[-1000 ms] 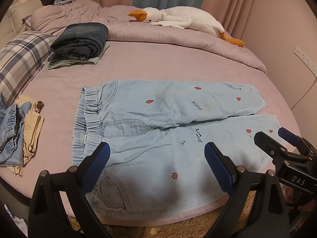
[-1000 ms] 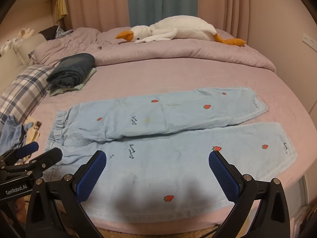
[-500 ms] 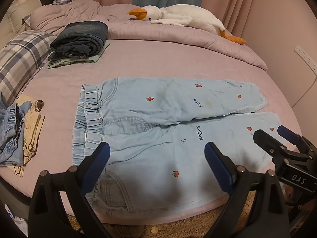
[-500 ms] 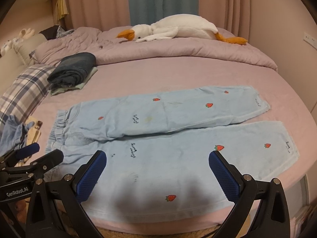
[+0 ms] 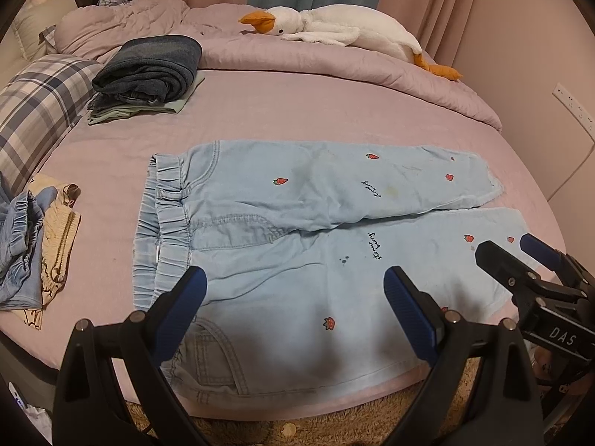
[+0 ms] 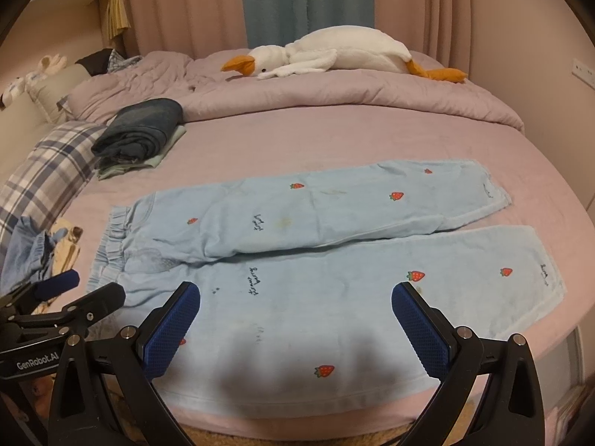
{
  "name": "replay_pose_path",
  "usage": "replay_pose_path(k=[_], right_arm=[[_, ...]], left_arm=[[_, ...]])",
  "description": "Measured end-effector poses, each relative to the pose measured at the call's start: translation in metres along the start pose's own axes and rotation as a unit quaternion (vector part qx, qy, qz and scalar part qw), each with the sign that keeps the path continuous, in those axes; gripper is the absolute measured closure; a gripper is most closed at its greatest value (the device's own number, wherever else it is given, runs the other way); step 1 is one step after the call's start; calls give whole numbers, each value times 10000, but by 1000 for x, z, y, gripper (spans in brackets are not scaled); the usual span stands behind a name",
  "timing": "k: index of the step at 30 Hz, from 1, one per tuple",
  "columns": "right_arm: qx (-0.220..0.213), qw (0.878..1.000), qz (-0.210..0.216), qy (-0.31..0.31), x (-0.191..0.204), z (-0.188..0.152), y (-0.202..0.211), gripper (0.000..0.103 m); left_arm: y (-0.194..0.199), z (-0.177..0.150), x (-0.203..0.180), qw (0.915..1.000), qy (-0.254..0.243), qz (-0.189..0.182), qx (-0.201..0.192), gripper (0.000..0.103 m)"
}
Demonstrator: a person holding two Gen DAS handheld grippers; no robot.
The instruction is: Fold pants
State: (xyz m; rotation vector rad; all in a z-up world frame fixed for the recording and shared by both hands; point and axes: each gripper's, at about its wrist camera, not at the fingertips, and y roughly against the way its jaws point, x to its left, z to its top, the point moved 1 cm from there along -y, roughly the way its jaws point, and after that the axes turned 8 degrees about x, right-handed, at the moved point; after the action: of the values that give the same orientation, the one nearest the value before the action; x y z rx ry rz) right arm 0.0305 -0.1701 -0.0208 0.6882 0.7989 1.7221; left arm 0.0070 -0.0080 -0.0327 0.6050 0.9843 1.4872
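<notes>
Light blue pants with red strawberries (image 5: 297, 230) lie flat on the pink bed, waistband to the left, both legs spread out to the right; they also show in the right wrist view (image 6: 316, 260). My left gripper (image 5: 295, 297) is open and empty, hovering over the near leg by the waistband. My right gripper (image 6: 295, 316) is open and empty over the near leg, further toward the hems. Each gripper shows at the edge of the other's view.
A folded dark denim stack (image 5: 148, 70) lies at the back left. A plaid pillow (image 5: 33, 111) and a heap of small clothes (image 5: 33, 249) lie on the left. A plush goose (image 5: 346, 33) rests on the quilt. The bed edge (image 5: 297, 405) is near me.
Both grippers have drifted slightly; the pants sit a little higher in the left view and lower in the right view. Jaws stay open. The pants have not moved.
</notes>
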Motion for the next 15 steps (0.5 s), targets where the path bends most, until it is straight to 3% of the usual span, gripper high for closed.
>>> replay_pose_path(k=[15], right_arm=[[22, 10000, -25, -40, 0, -1, -1, 0]], left_arm=[[-3, -1, -1, 10000, 1, -8, 38, 7]])
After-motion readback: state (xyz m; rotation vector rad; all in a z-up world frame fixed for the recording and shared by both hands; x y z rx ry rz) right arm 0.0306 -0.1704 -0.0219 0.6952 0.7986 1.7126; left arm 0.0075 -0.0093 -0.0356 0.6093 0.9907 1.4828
